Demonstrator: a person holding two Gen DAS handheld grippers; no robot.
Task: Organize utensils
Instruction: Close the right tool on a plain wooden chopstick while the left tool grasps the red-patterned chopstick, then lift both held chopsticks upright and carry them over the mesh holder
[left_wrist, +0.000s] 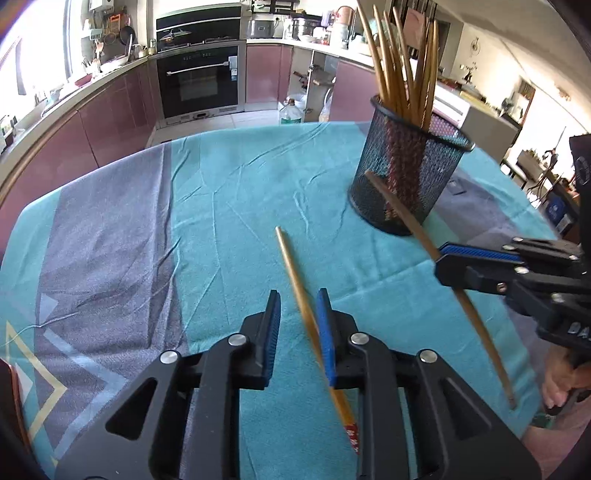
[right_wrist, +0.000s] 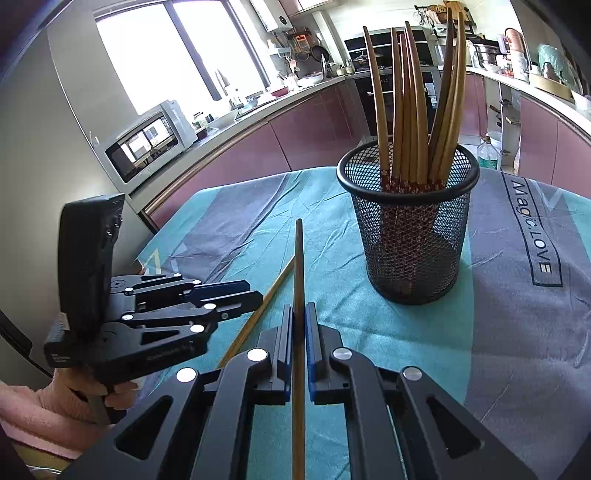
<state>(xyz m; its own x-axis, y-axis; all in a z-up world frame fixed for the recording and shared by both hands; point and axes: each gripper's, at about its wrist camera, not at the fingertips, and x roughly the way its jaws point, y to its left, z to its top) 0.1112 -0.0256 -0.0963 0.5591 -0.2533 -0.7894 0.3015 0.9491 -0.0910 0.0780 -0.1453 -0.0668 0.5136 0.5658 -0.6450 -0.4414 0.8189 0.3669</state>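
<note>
A black mesh cup (left_wrist: 406, 177) (right_wrist: 410, 236) stands on the table and holds several wooden chopsticks upright. One loose chopstick (left_wrist: 291, 273) (right_wrist: 266, 299) lies on the cloth between the fingers of my left gripper (left_wrist: 299, 306) (right_wrist: 255, 295). It rests against the right blue pad, and the left pad stands clear of it, so the gripper is open. My right gripper (right_wrist: 299, 314) (left_wrist: 441, 256) is shut on a darker chopstick (right_wrist: 299, 258) (left_wrist: 399, 210). That chopstick is held above the cloth, its tip pointing toward the cup's near side.
A teal and grey cloth (left_wrist: 221, 184) (right_wrist: 517, 332) covers the table. Its far edge drops off toward the kitchen cabinets and oven (left_wrist: 201, 81). A water bottle (left_wrist: 291, 110) stands on the floor beyond. Hands (left_wrist: 565, 380) (right_wrist: 92, 391) hold the gripper handles.
</note>
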